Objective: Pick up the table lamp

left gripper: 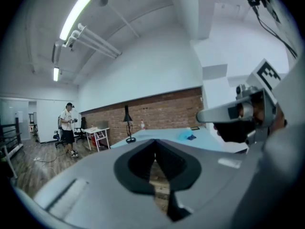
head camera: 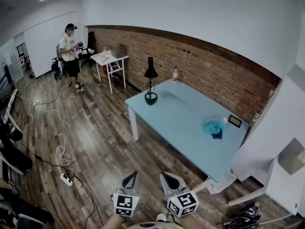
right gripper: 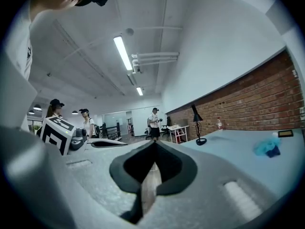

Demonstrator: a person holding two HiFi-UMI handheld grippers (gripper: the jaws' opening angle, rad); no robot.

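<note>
On the table (head camera: 190, 132), near its left corner, the table lamp (head camera: 151, 82) stands upright. Left gripper (head camera: 129, 179) and right gripper (head camera: 167, 178) have jaws fully together, well apart from it.

Both handheld rigs were basically twins: the left gripper (head camera: 129, 179) and the right gripper (head camera: 167, 178) each had a matte light-grey plastic body that tapered into two pointed jaws, lined with black pads (right gripper: 178, 168) around a teardrop-shaped notch. Each one carried a white cube, the left cube (head camera: 125, 204) and the right cube (head camera: 183, 203), printed with chunky black square markers. The person wore a white top (right gripper: 21, 51).
</note>
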